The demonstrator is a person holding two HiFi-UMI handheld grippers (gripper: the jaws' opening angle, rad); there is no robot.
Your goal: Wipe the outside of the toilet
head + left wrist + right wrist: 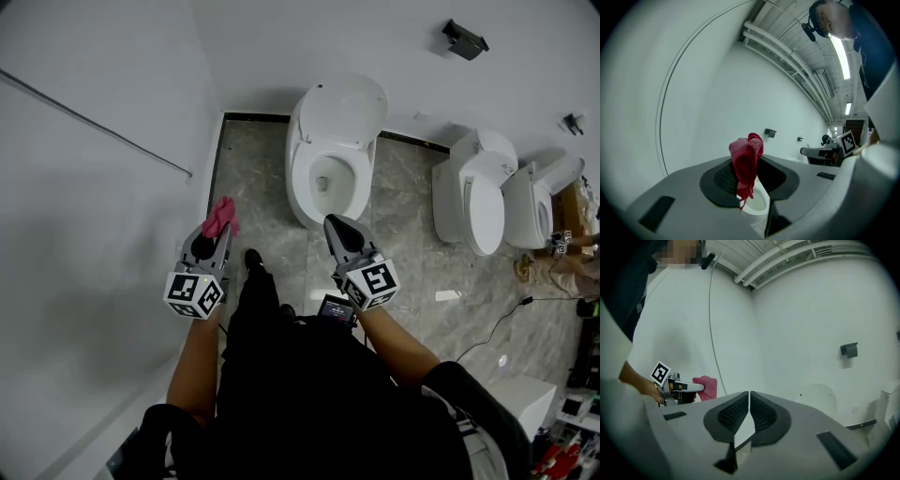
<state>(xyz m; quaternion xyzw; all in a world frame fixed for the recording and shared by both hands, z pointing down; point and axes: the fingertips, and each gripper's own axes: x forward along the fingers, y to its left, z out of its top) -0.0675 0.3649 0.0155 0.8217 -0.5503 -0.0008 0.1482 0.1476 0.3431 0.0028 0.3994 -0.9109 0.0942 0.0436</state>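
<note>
The left gripper (217,236) pinched a pink cloth (746,161), probably readied for wiping the open toilet (330,159), while the right gripper (339,231) stood closed and empty.

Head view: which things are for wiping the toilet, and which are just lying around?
For the job: crumpled pink cloth, clamped in the left gripper; white ceramic toilet with raised lid.
Just lying about: two more white toilets; black wall holder; white scrap on the floor.
</note>
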